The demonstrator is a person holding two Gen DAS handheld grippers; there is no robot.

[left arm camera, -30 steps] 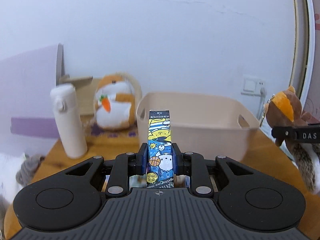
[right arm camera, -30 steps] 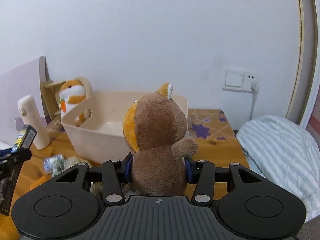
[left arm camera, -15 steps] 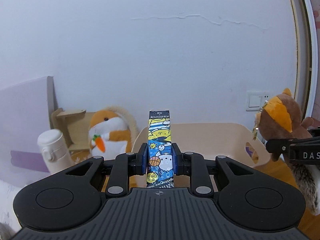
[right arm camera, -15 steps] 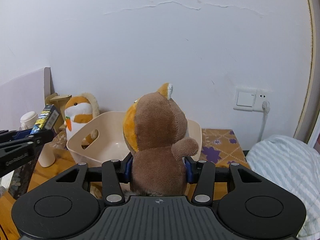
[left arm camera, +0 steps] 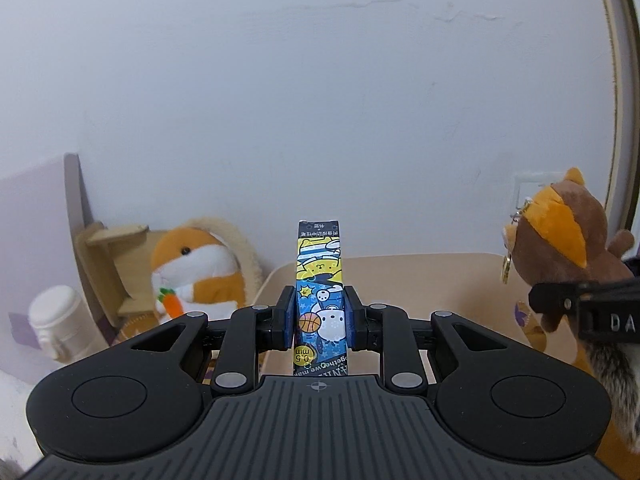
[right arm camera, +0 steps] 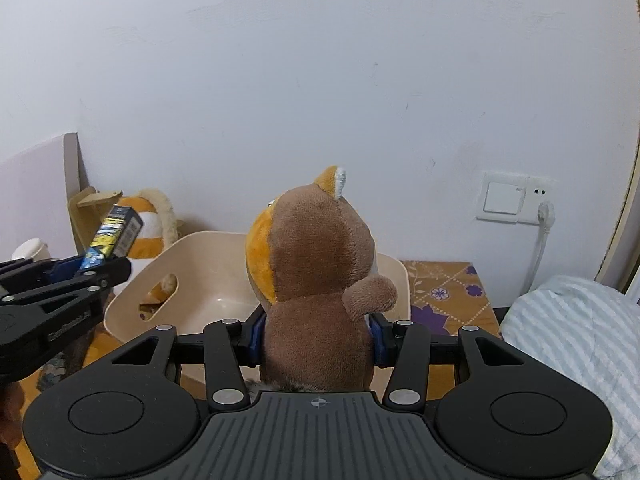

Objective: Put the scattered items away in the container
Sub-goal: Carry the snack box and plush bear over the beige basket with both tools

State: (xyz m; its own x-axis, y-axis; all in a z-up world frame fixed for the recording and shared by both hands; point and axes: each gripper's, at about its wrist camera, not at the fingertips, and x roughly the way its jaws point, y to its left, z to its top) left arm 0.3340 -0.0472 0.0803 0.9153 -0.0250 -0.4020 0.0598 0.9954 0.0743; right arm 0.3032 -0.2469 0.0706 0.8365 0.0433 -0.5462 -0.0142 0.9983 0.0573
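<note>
Two loads hang near the beige plastic tub (right arm camera: 208, 280): the left hand-held gripper (left arm camera: 319, 322) pinches an upright cartoon-printed pen box (left arm camera: 319, 280) before its left rim, the right hand-held gripper (right arm camera: 316, 338) clamps a brown plush squirrel (right arm camera: 316, 280) before its right half, seemingly nearer.

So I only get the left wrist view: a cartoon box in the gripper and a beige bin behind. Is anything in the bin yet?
Observer: In the right wrist view, the part of the bin floor that shows is bare. The plush hides the rest.
Operator: Is that the brown toy at my right edge? Who holds it?
Observer: The right gripper is clamped on its body. It is upright, with its back to that camera.
Operator: Anything beyond it?
Observer: Striped bedding, at that view's far right.
</note>
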